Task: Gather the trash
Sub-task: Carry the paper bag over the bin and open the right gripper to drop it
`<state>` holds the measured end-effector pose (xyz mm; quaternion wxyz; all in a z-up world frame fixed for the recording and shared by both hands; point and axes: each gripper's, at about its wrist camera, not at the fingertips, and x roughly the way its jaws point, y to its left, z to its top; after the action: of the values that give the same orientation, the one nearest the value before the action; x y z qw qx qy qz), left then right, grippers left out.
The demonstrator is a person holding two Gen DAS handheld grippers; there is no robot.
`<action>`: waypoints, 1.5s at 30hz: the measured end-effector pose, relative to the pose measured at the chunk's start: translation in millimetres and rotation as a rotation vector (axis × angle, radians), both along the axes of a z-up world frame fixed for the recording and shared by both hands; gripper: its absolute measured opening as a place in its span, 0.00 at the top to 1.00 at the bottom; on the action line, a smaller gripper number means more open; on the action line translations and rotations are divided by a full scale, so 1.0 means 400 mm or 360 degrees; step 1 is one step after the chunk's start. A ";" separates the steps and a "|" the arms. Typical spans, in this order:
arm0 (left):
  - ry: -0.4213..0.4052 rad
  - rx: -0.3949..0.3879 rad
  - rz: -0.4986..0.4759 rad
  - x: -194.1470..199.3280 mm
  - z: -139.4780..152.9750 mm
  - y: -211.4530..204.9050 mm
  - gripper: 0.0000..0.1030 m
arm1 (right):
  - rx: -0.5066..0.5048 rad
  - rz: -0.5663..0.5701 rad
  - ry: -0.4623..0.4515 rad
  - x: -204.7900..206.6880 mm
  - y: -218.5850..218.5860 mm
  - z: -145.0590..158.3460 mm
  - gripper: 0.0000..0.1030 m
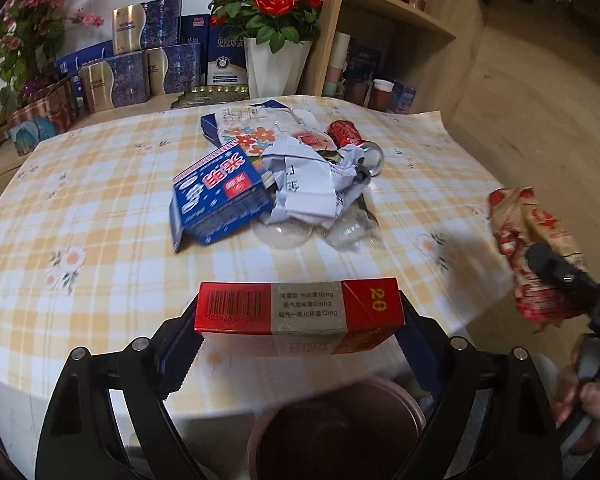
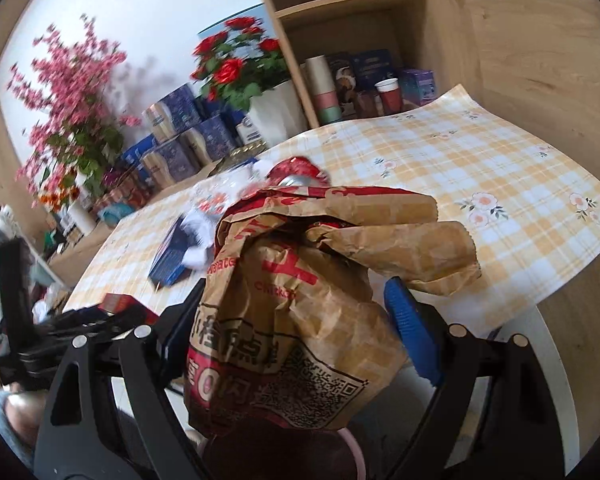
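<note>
My left gripper (image 1: 300, 320) is shut on a red cigarette pack (image 1: 298, 312), held sideways above the table's front edge. A dark round bin (image 1: 336, 436) stands below it. My right gripper (image 2: 296, 312) is shut on a crumpled brown paper food bag (image 2: 300, 300), also seen at the right of the left wrist view (image 1: 536, 252). The bin's pink rim (image 2: 352, 444) shows beneath the bag. A trash pile sits mid-table: a blue box (image 1: 220, 196), crumpled white paper (image 1: 308, 184), a crushed red can (image 1: 352, 140) and clear plastic (image 1: 284, 234).
The table carries a yellow checked floral cloth (image 1: 100, 208). Behind it stand blue gift boxes (image 1: 140, 68), a white pot of red roses (image 1: 276, 64) and pink blossoms (image 2: 72, 92). A wooden shelf (image 1: 396, 12) with cups stands at the back right.
</note>
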<state>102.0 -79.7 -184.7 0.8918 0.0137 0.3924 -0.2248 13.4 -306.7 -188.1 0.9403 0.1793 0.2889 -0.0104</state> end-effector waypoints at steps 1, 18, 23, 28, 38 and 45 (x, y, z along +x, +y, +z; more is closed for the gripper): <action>-0.0008 -0.0004 -0.0003 -0.023 0.006 0.015 0.16 | 0.0004 0.0036 0.0021 -0.015 0.024 -0.006 0.17; -0.0103 -0.0073 0.0182 -0.238 -0.056 0.235 0.16 | -0.0190 0.0529 0.0437 -0.080 0.333 -0.206 0.16; -0.0033 -0.0095 0.0197 -0.210 -0.082 0.232 0.16 | -0.0125 0.0546 0.0575 -0.048 0.331 -0.271 0.15; -0.0010 -0.0079 0.0172 -0.204 -0.095 0.219 0.16 | -0.0100 0.0495 0.0651 -0.036 0.323 -0.307 0.15; 0.0030 -0.0060 0.0155 -0.189 -0.111 0.203 0.16 | 0.0006 0.0423 0.0650 -0.026 0.275 -0.316 0.09; 0.0020 -0.0008 0.0115 -0.193 -0.115 0.183 0.16 | 0.0050 0.0341 0.0527 -0.037 0.230 -0.264 0.06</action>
<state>24.8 -6.6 -230.6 0.8969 -0.0041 0.3976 -0.1935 -1.5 -214.7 -293.8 0.8727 0.1581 0.4573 0.0650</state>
